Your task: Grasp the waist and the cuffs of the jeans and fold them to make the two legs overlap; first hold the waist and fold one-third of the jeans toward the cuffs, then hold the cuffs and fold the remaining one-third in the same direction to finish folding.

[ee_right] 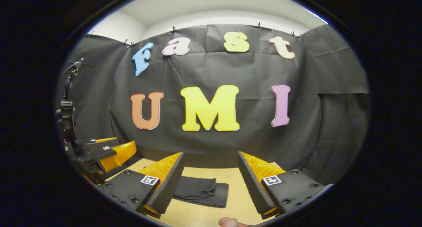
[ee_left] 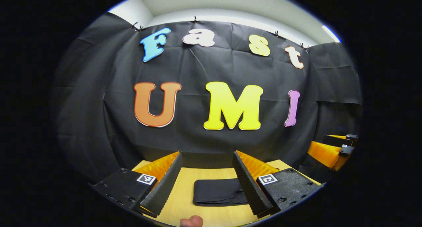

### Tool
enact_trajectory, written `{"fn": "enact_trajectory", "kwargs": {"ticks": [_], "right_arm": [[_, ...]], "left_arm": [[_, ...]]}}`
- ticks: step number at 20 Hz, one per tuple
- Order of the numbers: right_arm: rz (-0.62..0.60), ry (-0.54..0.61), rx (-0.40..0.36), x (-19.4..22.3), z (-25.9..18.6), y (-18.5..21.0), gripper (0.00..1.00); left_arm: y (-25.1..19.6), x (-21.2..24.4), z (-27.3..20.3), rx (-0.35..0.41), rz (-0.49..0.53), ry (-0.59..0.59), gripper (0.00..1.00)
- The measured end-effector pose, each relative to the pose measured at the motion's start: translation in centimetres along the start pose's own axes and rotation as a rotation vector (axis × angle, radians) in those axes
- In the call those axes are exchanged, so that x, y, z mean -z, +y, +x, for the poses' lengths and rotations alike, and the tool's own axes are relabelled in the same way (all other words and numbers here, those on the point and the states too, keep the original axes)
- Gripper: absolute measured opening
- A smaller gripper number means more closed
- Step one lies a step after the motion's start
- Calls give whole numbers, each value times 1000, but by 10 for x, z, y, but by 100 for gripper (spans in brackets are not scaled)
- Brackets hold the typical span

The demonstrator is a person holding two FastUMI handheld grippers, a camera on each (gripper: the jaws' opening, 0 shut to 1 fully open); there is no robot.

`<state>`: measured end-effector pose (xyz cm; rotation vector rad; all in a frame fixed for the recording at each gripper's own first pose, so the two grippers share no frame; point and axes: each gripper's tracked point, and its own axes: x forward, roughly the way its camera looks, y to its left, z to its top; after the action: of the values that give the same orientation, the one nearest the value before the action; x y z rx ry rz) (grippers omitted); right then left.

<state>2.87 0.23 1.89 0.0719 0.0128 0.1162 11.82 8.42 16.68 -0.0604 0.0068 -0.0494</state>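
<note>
- Jeans (ee_left: 219, 192): dark, lying flat on the table (ee_left: 184, 200), low centre of the left gripper view; in the right gripper view they sit low, left of centre (ee_right: 201, 190). They read as a short, compact, layered rectangle, not a full pair of legs laid out.
- My left gripper (ee_left: 206, 182): jaws spread wide, nothing between them, held above the table with the jeans seen through the gap. It also shows at lower left of the right gripper view (ee_right: 105, 154).
- My right gripper (ee_right: 211, 184): jaws spread wide, empty, clear of the cloth. It also shows at the right edge of the left gripper view (ee_left: 333, 151).
- Fingertip (ee_left: 192, 221): a bit of the holding hand, bottom edge of frame.
- Progress, as I judge it: legs overlapped and both thirds look folded in, since the bundle is small with stacked edges. The folding seems done, or nearly so.
- Left to do: little that I can see; perhaps a squaring of the edges. Which end is waist or cuffs I cannot tell.
</note>
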Motion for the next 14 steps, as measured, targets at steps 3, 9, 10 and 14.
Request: {"fn": "enact_trajectory", "kwargs": {"ticks": [3,9,10,14], "right_arm": [[-6,-74,-10,-14,-9,18,98],[-37,-56,12,0,-21,29,99],[-42,-62,11,0,-22,29,99],[-51,-79,5,-2,-26,32,99]], "left_arm": [[12,-8,-23,-26,12,-22,100],[22,-1,-49,-84,-53,-4,97],[20,-1,-52,-79,-42,-7,97],[17,-13,-54,-58,-1,-49,97]]}}
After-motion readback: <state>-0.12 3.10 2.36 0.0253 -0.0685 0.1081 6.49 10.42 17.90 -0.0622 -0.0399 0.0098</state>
